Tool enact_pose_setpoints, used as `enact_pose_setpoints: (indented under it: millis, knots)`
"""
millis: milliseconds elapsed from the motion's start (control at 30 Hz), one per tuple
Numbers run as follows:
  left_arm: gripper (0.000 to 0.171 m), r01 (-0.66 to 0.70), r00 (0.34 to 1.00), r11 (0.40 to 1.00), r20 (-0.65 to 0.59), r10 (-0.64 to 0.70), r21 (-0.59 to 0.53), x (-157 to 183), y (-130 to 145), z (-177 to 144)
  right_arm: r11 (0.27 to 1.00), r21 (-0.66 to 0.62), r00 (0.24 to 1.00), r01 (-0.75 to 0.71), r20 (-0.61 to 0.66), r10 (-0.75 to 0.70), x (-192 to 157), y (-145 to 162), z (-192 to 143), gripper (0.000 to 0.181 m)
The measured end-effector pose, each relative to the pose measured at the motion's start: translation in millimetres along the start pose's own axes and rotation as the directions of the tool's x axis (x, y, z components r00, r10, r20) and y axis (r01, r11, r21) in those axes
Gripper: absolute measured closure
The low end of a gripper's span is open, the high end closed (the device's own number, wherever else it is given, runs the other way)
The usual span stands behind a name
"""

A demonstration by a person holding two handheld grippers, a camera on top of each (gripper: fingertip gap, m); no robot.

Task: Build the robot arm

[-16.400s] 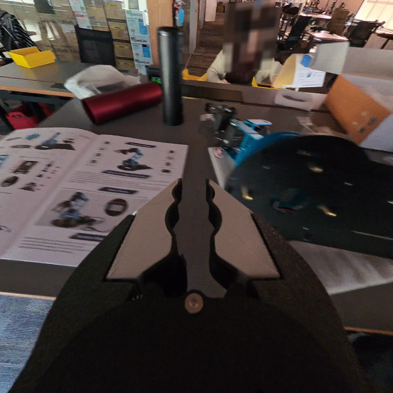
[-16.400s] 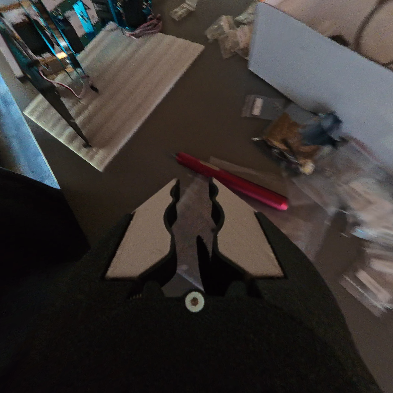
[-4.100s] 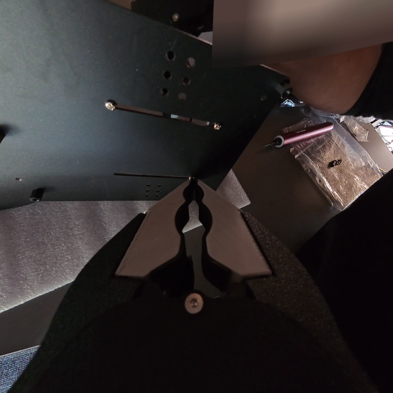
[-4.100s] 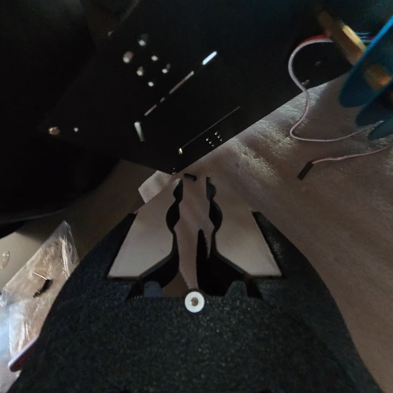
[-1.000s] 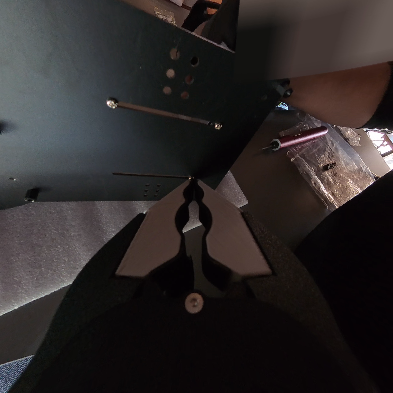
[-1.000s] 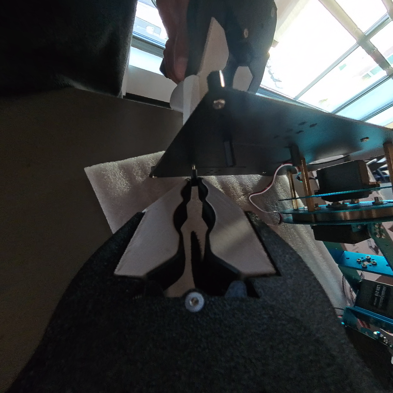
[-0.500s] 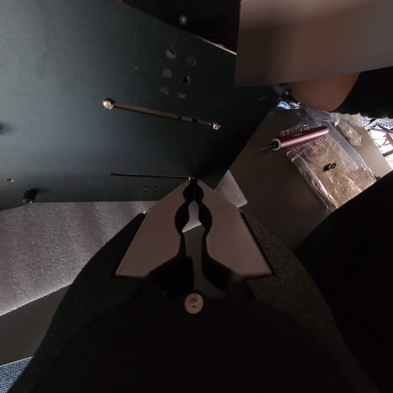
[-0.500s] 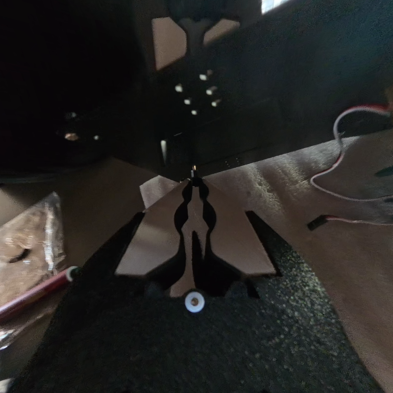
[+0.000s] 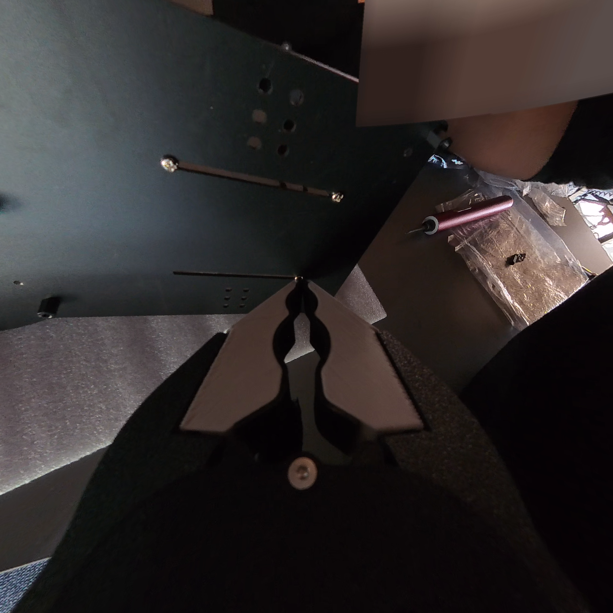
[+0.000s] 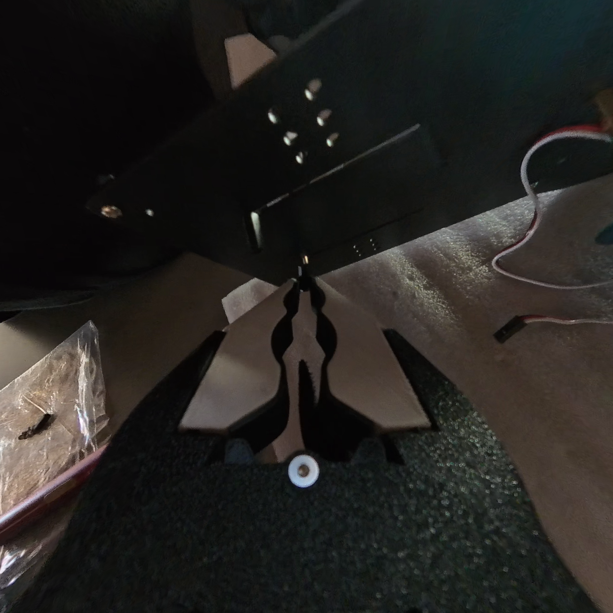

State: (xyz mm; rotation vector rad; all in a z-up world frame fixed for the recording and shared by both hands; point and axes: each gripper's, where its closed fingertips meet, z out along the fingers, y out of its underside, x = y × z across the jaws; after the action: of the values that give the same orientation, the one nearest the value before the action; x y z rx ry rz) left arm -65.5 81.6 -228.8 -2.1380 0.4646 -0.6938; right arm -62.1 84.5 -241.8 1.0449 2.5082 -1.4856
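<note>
A black metal plate [image 9: 166, 132] with round holes and slots is held tilted over a white foam sheet [image 9: 99, 365]. My left gripper [image 9: 300, 282] is shut on the plate's lower edge near its corner. The plate also shows in the right wrist view [image 10: 348, 172], dark and slightly blurred. My right gripper [image 10: 303, 286] is shut on a small black standoff [image 10: 302, 270] with a shiny tip, held against the plate's edge. Part of the left gripper [image 10: 245, 63] shows beyond the plate at the top.
A red-handled screwdriver [image 9: 471, 215] lies on the dark table beside a clear plastic bag [image 9: 517, 275] holding small parts. A person's arm [image 9: 497, 142] is at the upper right. A red-and-white wire [image 10: 530, 205] with a black connector [image 10: 507, 331] lies on the foam [image 10: 497, 398]. Both grippers' tips are close together, under 4 cm apart.
The right gripper's view swung from looking up at bright windows to the plate's dark face, still shut on the standoff. The left gripper kept its hold; the arm behind shifted.
</note>
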Motion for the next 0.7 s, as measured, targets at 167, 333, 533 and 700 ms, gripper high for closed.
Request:
enact_pose_setpoints:
  millis: [167, 333, 533, 700]
  knots:
    - [0.171, 0.004, 1.0, 1.0, -0.008, -0.004, 0.0, 0.0, 0.0, -0.1, 1.0, 0.014, 1.0, 0.008, -0.013, -0.008, 2.5, -2.0, -0.9, 0.176]
    - [0.171, 0.007, 1.0, 1.0, -0.011, -0.007, 0.003, -0.1, 0.0, 0.0, 1.0, -0.015, 0.994, -0.004, -0.113, 0.002, 13.2, 6.6, -21.2, 0.176]
    - [0.171, 0.005, 1.0, 1.0, -0.006, -0.005, 0.001, -0.1, -0.3, 0.4, 0.945, -0.319, 0.826, -0.073, -0.55, -0.122, 49.5, 61.3, -91.6, 0.176]
    - [0.171, 0.009, 1.0, 1.0, -0.009, -0.009, 0.006, -0.1, -0.5, 0.6, 0.963, -0.248, 0.828, -0.102, -0.558, -0.057, 48.2, 74.8, -84.9, 0.175]
